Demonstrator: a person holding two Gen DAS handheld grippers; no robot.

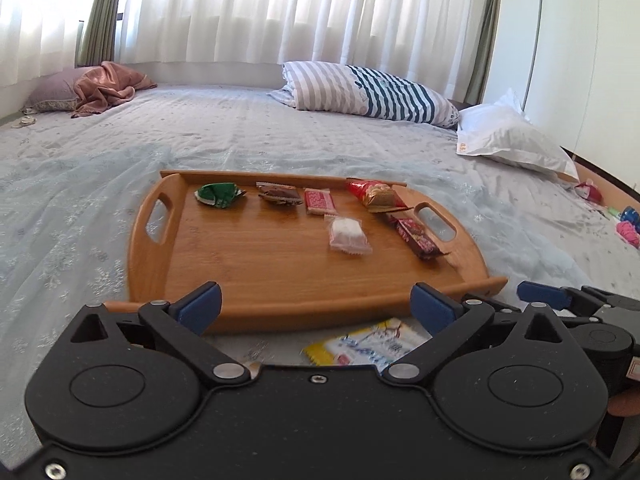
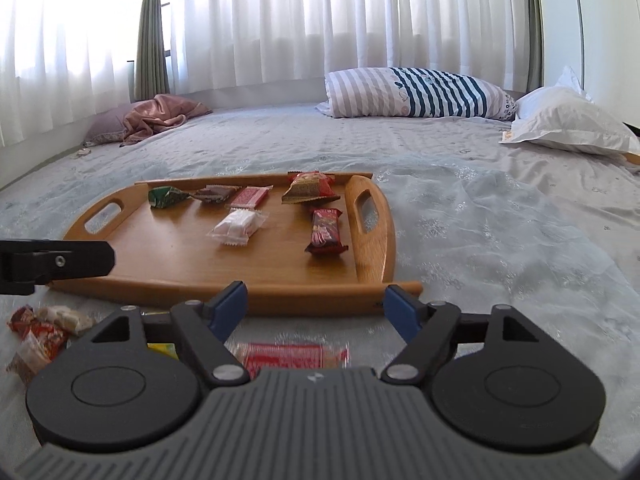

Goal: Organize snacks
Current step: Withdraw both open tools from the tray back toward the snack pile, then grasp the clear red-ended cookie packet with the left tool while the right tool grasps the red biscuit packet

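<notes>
Snacks on tray — both grippers (empty) open.

A honey-brown wooden tray carries green, red and white snacks; the pillow is teal-and-grey striped.

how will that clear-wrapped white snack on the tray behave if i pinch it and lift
The clear-wrapped white snack probably weighs little; it is a small single piece. Its glossy film with crimped ends looks slippery, so it may slide on the smooth wooden tray if pushed. The pale filling looks soft and might dent under a hard squeeze.
</notes>
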